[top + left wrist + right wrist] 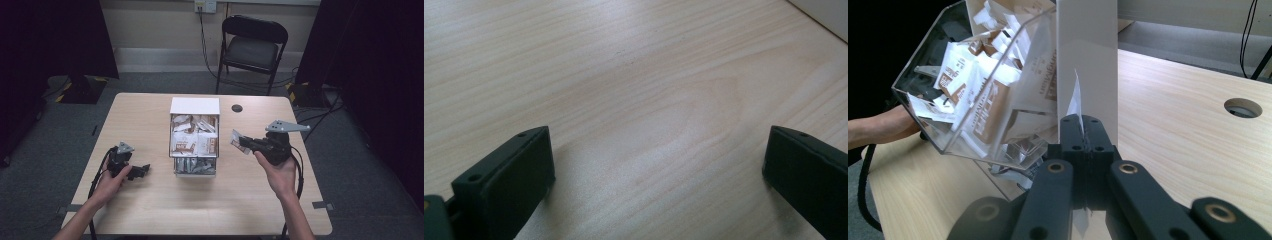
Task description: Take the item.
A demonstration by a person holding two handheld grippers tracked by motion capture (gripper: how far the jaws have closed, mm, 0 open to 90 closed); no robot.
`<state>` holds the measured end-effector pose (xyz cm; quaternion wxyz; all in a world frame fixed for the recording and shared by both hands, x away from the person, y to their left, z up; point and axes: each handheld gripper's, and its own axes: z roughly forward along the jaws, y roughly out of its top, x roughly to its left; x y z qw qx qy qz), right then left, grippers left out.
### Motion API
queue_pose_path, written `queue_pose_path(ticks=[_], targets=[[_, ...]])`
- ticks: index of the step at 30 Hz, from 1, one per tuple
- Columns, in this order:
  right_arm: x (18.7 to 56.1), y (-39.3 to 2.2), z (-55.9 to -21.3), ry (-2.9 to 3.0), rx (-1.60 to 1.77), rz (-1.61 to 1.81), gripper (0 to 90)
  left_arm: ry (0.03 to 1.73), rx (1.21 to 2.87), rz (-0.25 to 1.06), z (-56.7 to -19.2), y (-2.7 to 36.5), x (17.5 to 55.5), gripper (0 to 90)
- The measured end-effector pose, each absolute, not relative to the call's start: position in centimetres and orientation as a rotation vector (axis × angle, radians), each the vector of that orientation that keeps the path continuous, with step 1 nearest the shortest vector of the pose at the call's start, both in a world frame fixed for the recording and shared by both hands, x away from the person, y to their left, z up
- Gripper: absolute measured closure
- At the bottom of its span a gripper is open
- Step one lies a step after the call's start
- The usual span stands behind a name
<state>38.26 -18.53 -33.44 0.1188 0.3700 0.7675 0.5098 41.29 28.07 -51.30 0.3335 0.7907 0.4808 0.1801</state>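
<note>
Beside the clear plastic sachet box (pixel 195 142), the right gripper (pixel 244 142), clamped on a thin white paper sachet (pixel 236 138), should lower it gently inside; the left gripper (pixel 142 171) rests, jaws apart.

bare table (pixel 150 115) left of organizer (pixel 194 145), open tabletop between organizer and right gripper (pixel 243 142)

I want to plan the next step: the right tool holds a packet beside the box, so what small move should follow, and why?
Probably carry the packet left over the clear box and lower it: the right tool is shut on it, beside the box.
</note>
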Motion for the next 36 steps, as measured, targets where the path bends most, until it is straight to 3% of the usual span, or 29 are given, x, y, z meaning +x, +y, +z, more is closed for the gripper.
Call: queue_pose_path(ticks=[36], targets=[[40.5, -18.2, -38.3, 2.316, 1.158, 1.362, 90.0, 1.258, 2.058, 0.466, -51.3, 28.0, 41.3, 0.0]])
